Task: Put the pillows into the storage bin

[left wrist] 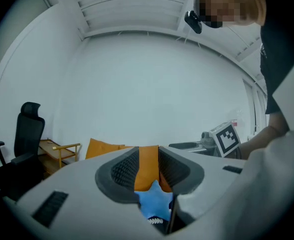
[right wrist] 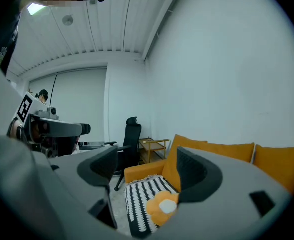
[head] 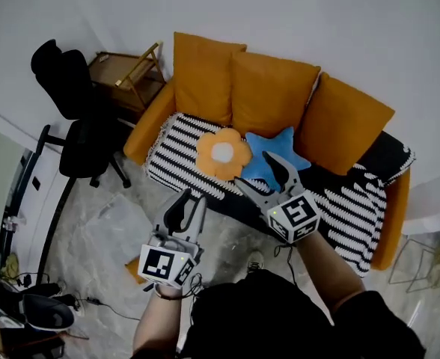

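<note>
An orange flower pillow (head: 224, 153) and a blue star pillow (head: 274, 155) lie side by side on the striped blanket (head: 175, 155) of an orange sofa (head: 147, 129). My right gripper (head: 259, 172) hangs just in front of the star pillow, jaws wide open and empty. Between its jaws, the right gripper view shows the flower pillow (right wrist: 163, 207) further off. My left gripper (head: 188, 203) is lower, over the floor short of the sofa. It stands open with a narrower gap and holds nothing. Its own view shows the star pillow (left wrist: 154, 204) beyond the jaws. No storage bin is in view.
Three orange back cushions (head: 269, 92) line the sofa. To its left are a black office chair (head: 78, 118) and a wooden side table (head: 126, 77). Cables and clutter (head: 25, 305) lie at the bottom left. A wire rack (head: 422, 256) stands at the right.
</note>
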### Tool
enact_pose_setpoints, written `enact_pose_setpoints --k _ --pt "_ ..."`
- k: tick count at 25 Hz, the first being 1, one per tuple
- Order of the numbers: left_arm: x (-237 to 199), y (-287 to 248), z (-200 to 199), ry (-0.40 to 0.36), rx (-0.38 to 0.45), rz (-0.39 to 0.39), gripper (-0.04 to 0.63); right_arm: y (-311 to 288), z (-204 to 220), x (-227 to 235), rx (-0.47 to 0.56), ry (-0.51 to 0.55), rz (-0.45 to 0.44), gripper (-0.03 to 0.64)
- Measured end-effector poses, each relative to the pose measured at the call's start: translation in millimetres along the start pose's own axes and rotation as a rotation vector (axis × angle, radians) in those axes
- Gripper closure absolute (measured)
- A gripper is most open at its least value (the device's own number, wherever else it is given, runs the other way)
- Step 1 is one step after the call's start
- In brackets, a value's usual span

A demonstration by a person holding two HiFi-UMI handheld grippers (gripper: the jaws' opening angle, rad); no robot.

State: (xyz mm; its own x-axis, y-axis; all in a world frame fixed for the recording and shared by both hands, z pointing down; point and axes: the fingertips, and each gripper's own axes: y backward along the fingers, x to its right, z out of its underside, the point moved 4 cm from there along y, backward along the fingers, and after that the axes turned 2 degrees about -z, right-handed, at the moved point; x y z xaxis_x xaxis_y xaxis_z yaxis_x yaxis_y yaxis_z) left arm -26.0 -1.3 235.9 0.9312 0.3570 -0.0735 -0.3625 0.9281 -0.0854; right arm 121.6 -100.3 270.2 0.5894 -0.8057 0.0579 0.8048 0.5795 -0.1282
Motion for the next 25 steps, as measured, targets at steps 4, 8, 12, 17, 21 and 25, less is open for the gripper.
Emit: enact_pose_setpoints --k 4,8,12,17,21,25 --pt "26.7 -46.8 -3.8 -0.007 -0.009 0.081 0.489 27.1 2.5 46.3 -0.001 -0.022 0.081 0.240" --pt "49.4 -83.3 -3.2 -0.014 -0.022 0.176 0.489 54.7 8.2 80.1 0.003 -0.057 0.179 0.239" --pt "60.4 -117.7 -1.7 -0.010 -0.027 0.269 0.489 73.8 16.2 107.3 -0.002 -0.092 0.279 0.241" --pt "65.4 -158.6 9.6 0.011 -0.050 0.399 0.489 87.2 28.5 133.1 -0.015 -0.133 0.413 0.239" --pt "61.9 -193.9 15.9 0.022 -0.070 0.501 0.486 84.5 39.6 156.2 -0.021 -0.185 0.516 0.239" --pt "50.2 -224.3 28.5 0.035 -0.092 0.577 0.485 76.2 54.0 170.4 -0.041 -0.225 0.603 0.239"
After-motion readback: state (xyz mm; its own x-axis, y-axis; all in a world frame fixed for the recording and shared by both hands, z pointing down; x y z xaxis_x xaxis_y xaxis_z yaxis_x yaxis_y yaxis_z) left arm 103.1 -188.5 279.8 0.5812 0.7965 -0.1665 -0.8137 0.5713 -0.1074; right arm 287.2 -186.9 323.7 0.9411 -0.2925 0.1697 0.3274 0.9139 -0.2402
